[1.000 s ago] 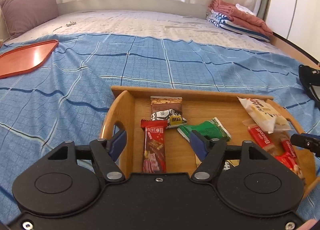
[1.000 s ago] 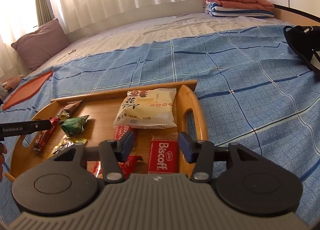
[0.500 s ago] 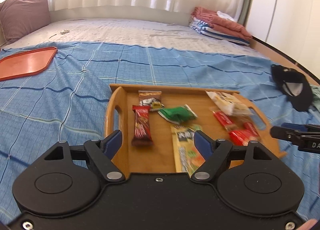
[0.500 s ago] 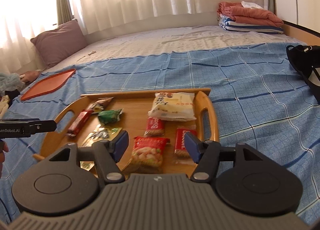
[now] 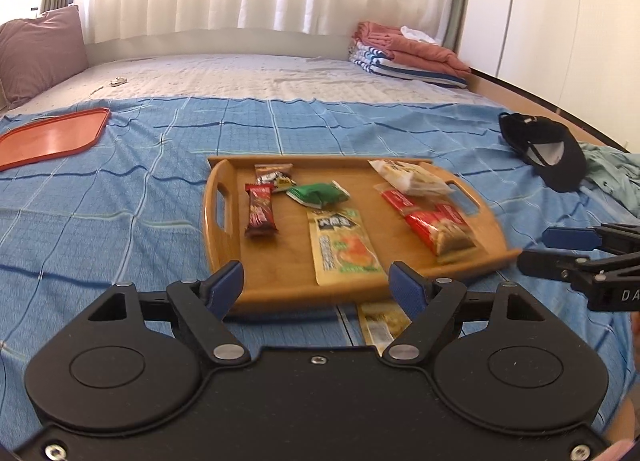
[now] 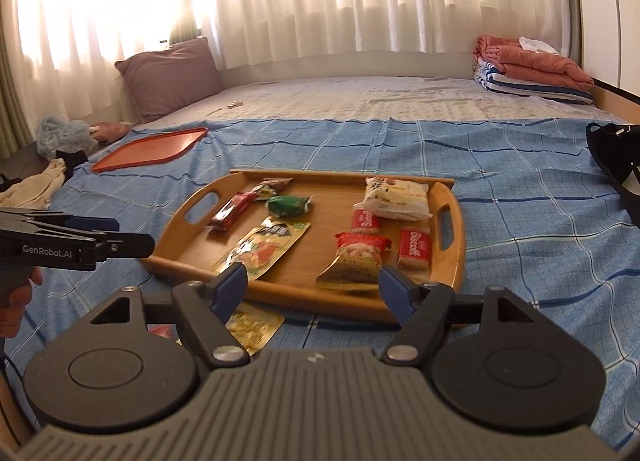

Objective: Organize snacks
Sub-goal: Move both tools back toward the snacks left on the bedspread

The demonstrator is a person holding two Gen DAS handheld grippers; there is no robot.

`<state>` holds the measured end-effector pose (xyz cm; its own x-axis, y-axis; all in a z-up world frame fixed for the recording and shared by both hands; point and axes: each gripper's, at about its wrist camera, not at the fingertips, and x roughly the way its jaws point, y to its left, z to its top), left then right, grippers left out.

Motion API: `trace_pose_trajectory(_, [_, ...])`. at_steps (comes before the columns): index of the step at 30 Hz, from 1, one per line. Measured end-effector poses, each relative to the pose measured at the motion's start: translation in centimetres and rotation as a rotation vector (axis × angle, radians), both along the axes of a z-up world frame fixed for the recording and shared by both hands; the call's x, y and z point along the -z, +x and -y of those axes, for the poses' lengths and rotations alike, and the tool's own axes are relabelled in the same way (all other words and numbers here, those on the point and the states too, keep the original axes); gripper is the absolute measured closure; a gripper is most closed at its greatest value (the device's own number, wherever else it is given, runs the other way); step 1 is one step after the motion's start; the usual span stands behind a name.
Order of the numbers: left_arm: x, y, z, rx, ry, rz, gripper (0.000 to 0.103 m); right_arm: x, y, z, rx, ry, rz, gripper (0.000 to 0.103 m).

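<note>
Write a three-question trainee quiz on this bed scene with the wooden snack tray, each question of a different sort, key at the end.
1. True or false: the green-wrapped snack lies inside the wooden two-handled tray.
2. Multiple choice: the flat orange plastic tray holds A) snack packets, B) nothing visible, C) a black cap.
3. Short answer: is anything held by the left gripper or the right gripper?

Key
1. True.
2. B. It lies on the blue checked bedspread, apart from the wooden tray.
3. No. Both have just been opening, and their blue pads stand apart with nothing gripped. One yellow snack packet lies on the bedspread just outside the wooden tray's near edge.
</note>
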<state>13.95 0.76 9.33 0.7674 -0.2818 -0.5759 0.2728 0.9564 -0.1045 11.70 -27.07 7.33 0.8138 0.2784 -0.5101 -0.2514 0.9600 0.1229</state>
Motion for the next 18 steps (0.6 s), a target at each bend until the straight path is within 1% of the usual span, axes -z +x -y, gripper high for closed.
trace_pose_trajectory(2, [0.2,-1.0,0.1,0.01,0.004,0.002,0.024,0.2,-1.0,-0.6,-0.014,-0.014,0.001,0.02])
trace_pose_trajectory(6, [0.8,-2.6,0.4,0.021,0.039,0.02,0.024,0.9,-2.5,-1.5,-0.039,-0.05,0.005,0.018])
trace_pose_trajectory(12, [2.2,-4.3,0.6,0.043,0.075,0.019,0.024,2.3,-4.3,-2.9,-0.069,-0.093,0.0,0.016])
trace_pose_trajectory(18, [3.9,-5.5,1.2,0.07,0.123,0.016,0.024,3.9,-5.3,-3.5,-0.078,-0.103,-0.029,0.016])
